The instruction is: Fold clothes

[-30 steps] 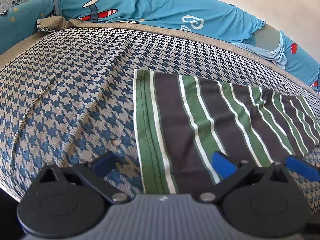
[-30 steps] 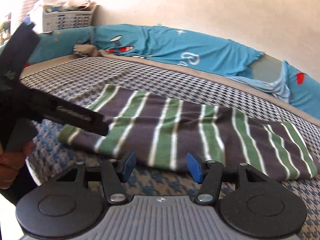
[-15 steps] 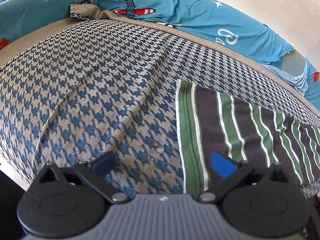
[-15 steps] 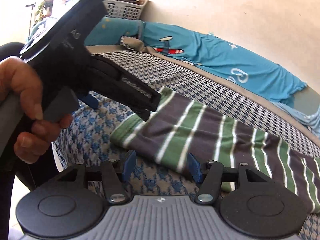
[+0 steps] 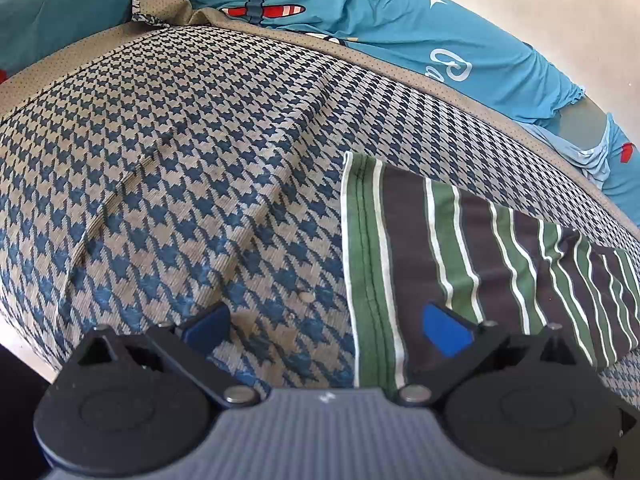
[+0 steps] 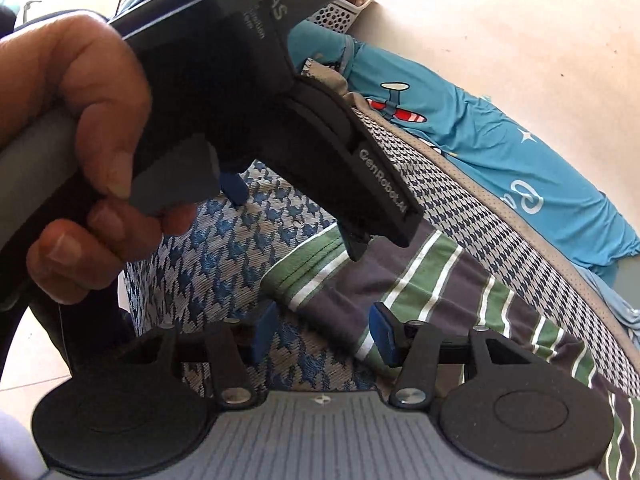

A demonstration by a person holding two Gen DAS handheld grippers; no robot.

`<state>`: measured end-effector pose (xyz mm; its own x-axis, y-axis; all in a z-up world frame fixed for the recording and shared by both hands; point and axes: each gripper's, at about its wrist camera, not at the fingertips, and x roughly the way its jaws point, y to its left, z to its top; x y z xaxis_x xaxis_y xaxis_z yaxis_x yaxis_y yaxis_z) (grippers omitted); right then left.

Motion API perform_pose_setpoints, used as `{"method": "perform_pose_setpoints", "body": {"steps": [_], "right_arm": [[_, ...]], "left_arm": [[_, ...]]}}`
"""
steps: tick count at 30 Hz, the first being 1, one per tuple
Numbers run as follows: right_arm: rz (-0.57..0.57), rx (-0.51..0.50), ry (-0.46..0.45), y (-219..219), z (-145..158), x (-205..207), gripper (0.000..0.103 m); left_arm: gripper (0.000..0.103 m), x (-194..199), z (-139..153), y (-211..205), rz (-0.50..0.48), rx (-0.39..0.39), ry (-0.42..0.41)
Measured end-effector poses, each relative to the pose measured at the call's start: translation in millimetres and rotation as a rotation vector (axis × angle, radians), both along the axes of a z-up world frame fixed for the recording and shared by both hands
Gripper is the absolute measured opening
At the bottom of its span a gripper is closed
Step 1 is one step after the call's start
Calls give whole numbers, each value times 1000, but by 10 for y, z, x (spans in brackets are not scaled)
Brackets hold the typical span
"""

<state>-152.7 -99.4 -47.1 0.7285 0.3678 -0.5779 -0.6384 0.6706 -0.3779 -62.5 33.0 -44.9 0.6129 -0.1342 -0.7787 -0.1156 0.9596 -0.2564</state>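
Striped garment [image 5: 472, 264], green, dark and white, folded flat on the houndstooth bed cover [image 5: 192, 184] near its front edge; left gripper [image 5: 326, 330] spread wide straddling the garment's hemmed end; right gripper [image 6: 320, 334] moderately parted, empty, at the garment's near edge; blue printed bedding [image 5: 400, 36] along the bed's far edge

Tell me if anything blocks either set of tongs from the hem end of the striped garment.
Nothing visible does. The left tongs are open straddling the green hem edge of the striped garment on the houndstooth bed cover. The right tongs are open at the same end, the left tool just beyond them.
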Motion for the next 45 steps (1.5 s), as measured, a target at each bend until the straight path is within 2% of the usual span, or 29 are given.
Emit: {"method": "perform_pose_setpoints", "body": {"steps": [9, 12, 15, 16, 19, 23, 28, 33, 35, 37, 41, 45], "right_arm": [[106, -89, -59, 124, -129, 11, 35], [142, -97, -60, 137, -150, 36, 24], [147, -82, -49, 118, -139, 91, 18], [145, -74, -44, 108, -131, 113, 11], [83, -3, -5, 26, -36, 234, 6], [-27, 173, 74, -226, 192, 436, 6], [-142, 388, 205, -594, 350, 664, 6], [-161, 447, 220, -664, 424, 630, 6], [-163, 449, 222, -642, 462, 655, 6], [-164, 448, 227, -647, 489, 612, 6], [-173, 437, 236, -644, 438, 559, 6], [-183, 425, 245, -646, 385, 508, 9]], "left_arm": [[103, 17, -13, 39, 2, -24, 9], [103, 17, -14, 40, 2, -26, 10], [103, 33, -4, 43, -2, -46, 16], [103, 45, 3, 52, -9, -63, 18], [103, 100, 21, 115, -18, -154, 32], [103, 191, 13, 198, -21, -271, 61], [101, 340, -10, 164, -79, -377, 99], [84, 496, -61, 40, -132, -415, 137], [64, 552, -87, -9, -156, -449, 153], [57, 595, -113, -56, -173, -470, 169], [41, 598, -124, -137, -176, -435, 159], [34, 606, -167, -107, -138, -460, 174]]}}
